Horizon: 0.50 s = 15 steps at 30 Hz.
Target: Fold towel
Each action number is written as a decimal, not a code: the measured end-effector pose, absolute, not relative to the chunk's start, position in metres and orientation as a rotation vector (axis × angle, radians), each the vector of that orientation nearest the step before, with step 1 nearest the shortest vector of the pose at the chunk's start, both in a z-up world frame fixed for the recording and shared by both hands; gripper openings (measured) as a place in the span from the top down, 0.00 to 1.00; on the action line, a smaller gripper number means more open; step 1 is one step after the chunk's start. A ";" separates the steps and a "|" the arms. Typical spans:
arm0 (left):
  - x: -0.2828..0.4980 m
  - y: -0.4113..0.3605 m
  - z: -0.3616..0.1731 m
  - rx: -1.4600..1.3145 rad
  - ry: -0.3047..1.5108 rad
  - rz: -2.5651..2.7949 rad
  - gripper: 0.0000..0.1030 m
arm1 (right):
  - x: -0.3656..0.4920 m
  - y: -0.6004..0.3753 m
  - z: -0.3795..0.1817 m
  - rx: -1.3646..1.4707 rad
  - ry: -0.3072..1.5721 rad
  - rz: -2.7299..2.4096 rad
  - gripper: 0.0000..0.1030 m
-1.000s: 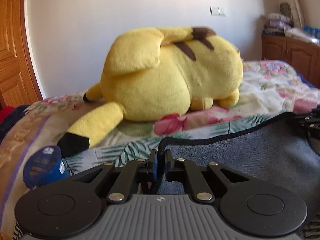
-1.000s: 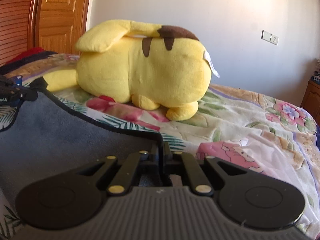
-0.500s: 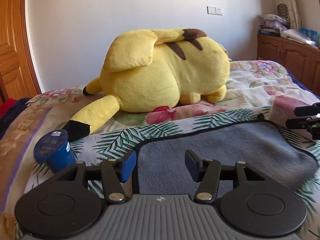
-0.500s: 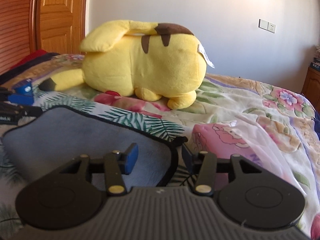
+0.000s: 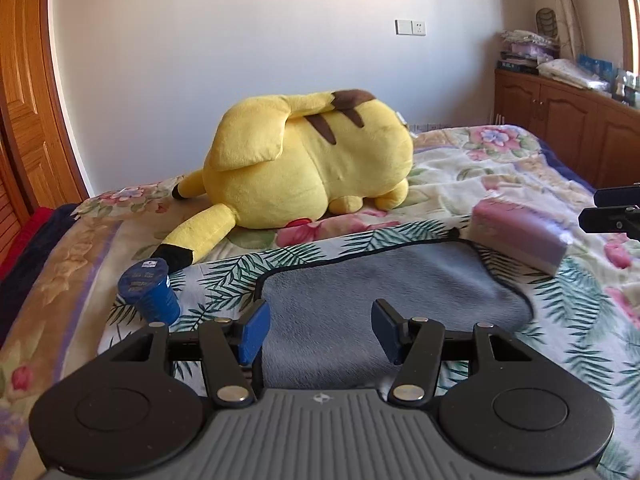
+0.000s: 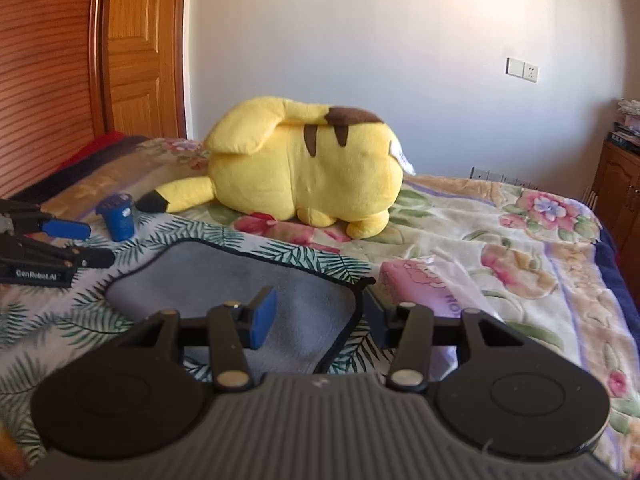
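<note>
A grey towel [image 5: 384, 292] with a dark edge lies folded flat on the floral bedspread; it also shows in the right wrist view [image 6: 248, 292]. My left gripper [image 5: 320, 330] is open and empty, above the towel's near left side. My right gripper [image 6: 320, 320] is open and empty, above the towel's near right corner. Each gripper shows at the edge of the other's view: the right gripper [image 5: 616, 212] at far right, the left gripper [image 6: 60, 240] at far left.
A big yellow plush toy [image 5: 308, 164] lies on the bed behind the towel. A blue cup [image 5: 150, 290] stands left of the towel. A pink packet [image 5: 520, 236] lies at its far right corner. Wooden doors stand left, cabinets [image 5: 560, 120] right.
Both grippers opened and let go of the towel's corners, then drew back and rose. The towel now lies flat on the bed.
</note>
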<state>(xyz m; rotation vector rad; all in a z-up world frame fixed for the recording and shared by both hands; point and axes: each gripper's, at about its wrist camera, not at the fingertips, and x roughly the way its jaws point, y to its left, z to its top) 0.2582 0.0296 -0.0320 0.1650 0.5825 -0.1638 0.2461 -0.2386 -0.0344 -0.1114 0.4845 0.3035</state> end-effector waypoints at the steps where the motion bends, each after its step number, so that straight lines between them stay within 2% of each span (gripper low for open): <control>1: 0.252 0.028 -0.027 0.167 0.580 -0.166 0.63 | 0.240 -0.239 -0.030 -0.105 0.484 0.301 0.52; 15: 0.177 0.025 0.019 0.183 0.551 -0.190 0.59 | 0.173 -0.241 0.007 -0.080 0.447 0.293 0.52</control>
